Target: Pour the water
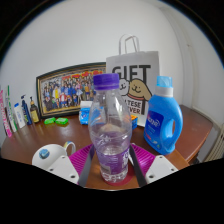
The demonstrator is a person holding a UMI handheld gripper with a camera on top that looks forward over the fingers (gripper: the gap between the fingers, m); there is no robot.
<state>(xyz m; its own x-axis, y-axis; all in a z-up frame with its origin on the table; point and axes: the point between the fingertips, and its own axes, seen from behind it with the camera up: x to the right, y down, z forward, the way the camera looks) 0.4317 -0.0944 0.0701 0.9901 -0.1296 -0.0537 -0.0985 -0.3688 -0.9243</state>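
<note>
Bottle (110,125) upright | hand-held gripper (111,160) seemingly clamped on it | table (25,140) edge near | detergent (163,118) just right

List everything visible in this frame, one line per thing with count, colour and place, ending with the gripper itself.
water bottle: one, clear with a purple cap and purple label, upright between the fingers.
detergent bottle: one, blue with a blue cap, beyond the fingers, to the right of the water bottle.
gift bag: one, white with dark lettering and handles, behind the water bottle.
framed photo: one, dark frame, a group picture, standing at the back left.
green item: one, small, lying in front of the framed photo; too small to identify.
table: one, brown wood, under everything.
gripper: one, white fingers with magenta pads, either side of the water bottle's lower part; contact unclear.
</note>
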